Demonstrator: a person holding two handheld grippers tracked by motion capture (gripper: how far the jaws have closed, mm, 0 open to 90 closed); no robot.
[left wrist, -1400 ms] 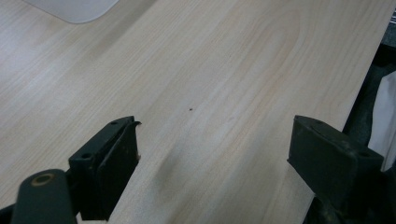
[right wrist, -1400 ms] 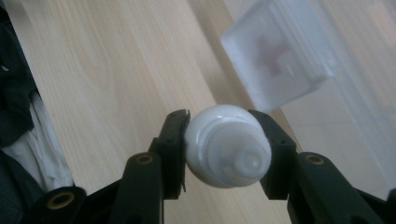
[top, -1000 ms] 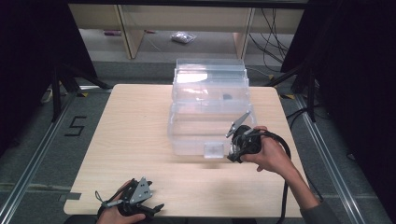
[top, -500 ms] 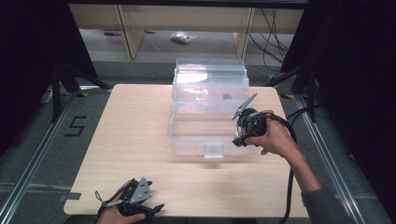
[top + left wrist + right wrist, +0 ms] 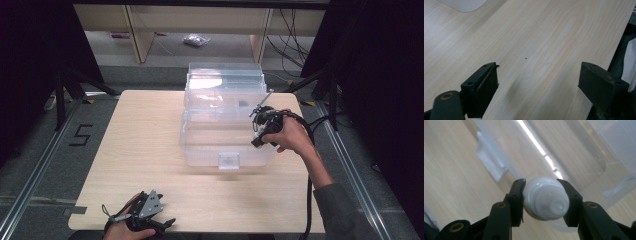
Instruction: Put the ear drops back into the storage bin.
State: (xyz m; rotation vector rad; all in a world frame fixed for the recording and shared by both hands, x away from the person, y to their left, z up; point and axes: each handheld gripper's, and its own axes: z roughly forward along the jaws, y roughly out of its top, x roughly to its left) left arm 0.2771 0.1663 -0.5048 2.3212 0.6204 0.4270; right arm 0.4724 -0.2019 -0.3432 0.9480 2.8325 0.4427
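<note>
White bottle [image 5: 545, 198], small and round, cap toward the camera, is pinched between my right tongs [image 5: 541, 197].

High view: right tongs [image 5: 263, 127] sit over the right side of the clear plastic bin [image 5: 223, 122], which stands mid-tabletop [image 5: 140, 150], front latch facing me. Left tongs [image 5: 142, 220] are parked at the near edge, well apart from the bin.

Left gripper view: left tongs [image 5: 536, 85] spread wide, nothing between them, bare wood below; right jaw is close to the tabletop edge.

Right gripper view: bin wall and latch run behind the bottle, rim just beyond.

Step, as I judge it: carrying the bottle to drop it in the bin. Next move needs the bottle fully clear of the right rim, then lowered before I let go. Plenty of open room left and front of the bin; little at its right side.
</note>
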